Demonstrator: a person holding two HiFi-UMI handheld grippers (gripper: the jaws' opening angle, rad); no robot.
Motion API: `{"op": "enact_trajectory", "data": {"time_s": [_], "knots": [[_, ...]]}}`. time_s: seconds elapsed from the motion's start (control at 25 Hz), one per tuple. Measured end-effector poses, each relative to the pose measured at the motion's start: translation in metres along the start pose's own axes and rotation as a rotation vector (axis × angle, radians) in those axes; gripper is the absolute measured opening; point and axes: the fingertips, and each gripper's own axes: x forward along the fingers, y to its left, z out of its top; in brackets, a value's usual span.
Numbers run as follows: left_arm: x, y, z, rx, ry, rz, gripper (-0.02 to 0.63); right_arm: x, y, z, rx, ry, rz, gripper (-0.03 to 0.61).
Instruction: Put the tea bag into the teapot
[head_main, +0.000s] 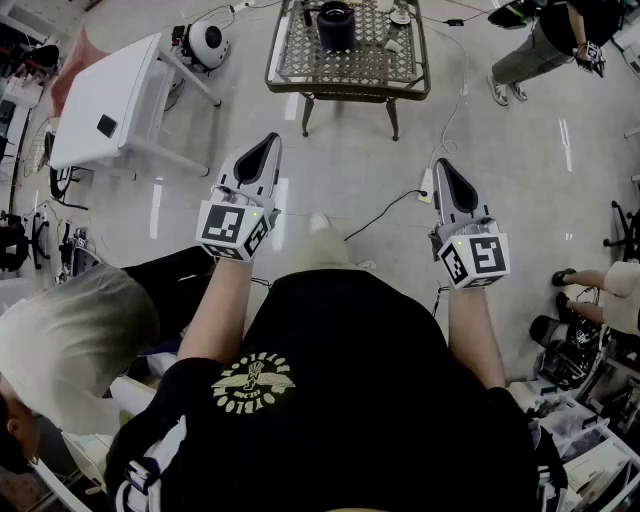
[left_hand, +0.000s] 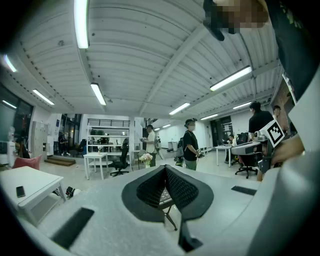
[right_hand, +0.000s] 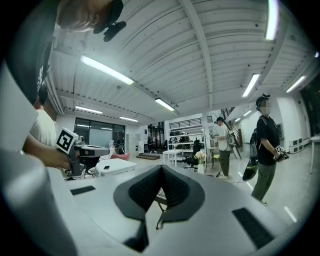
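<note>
A dark teapot (head_main: 335, 25) stands on a low table with a woven top (head_main: 350, 65) at the far end of the head view. Small pale items (head_main: 397, 18) lie beside the pot; I cannot tell whether one is the tea bag. My left gripper (head_main: 266, 143) and right gripper (head_main: 442, 168) are held out over the floor well short of the table, both pointing at it. In the left gripper view the jaws (left_hand: 165, 169) are shut with nothing between them. In the right gripper view the jaws (right_hand: 161, 168) are also shut and empty. A table leg (left_hand: 170, 216) shows just past the jaws.
A white table (head_main: 110, 100) stands on the left, with a round white device (head_main: 208, 42) behind it. A cable with a power strip (head_main: 425, 185) lies on the floor between me and the low table. A person (head_main: 545, 45) stands at far right, another sits at my left (head_main: 70, 340).
</note>
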Motion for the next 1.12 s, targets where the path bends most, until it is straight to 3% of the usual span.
{"op": "enact_trajectory", "data": {"time_s": [0.48, 0.72, 1.12], "knots": [[0.033, 0.005, -0.004, 0.008, 0.009, -0.026, -0.003, 0.024, -0.025, 0.004, 0.010, -0.007, 0.011, 0.008], [0.064, 0.042, -0.009, 0.069, 0.032, -0.035, -0.003, 0.073, -0.035, 0.006, 0.026, -0.004, -0.011, 0.008], [0.127, 0.122, -0.007, 0.042, 0.023, -0.039, -0.003, 0.163, -0.049, 0.015, 0.033, -0.015, -0.019, 0.008]]}}
